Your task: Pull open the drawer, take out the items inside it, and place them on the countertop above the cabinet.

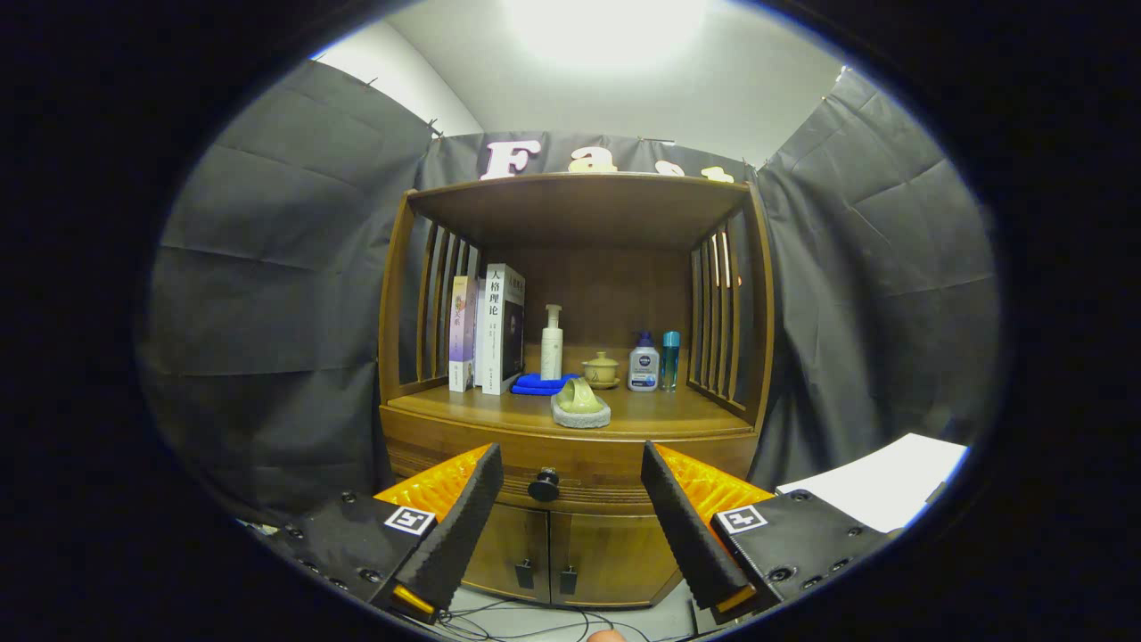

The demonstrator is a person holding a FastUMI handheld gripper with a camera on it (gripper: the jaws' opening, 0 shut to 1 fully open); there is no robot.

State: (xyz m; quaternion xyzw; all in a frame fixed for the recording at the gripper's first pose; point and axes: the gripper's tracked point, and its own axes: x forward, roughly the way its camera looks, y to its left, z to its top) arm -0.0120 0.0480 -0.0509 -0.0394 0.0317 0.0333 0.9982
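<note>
Jaws spread wide, gripper (570,522) short of the closed brown wooden drawer (570,465); round black knob (544,486) seen between them, grey stone dish (580,408) on the bench above the drawer

closed wooden drawer (570,473) with carved front, under the front edge of the countertop | round black knob (544,486) at the drawer's centre | brown wooden countertop (677,415) of the cabinet, open shelf bay above the drawer | gripper (570,499) fingers spread wide, knob between them, not touched
</note>
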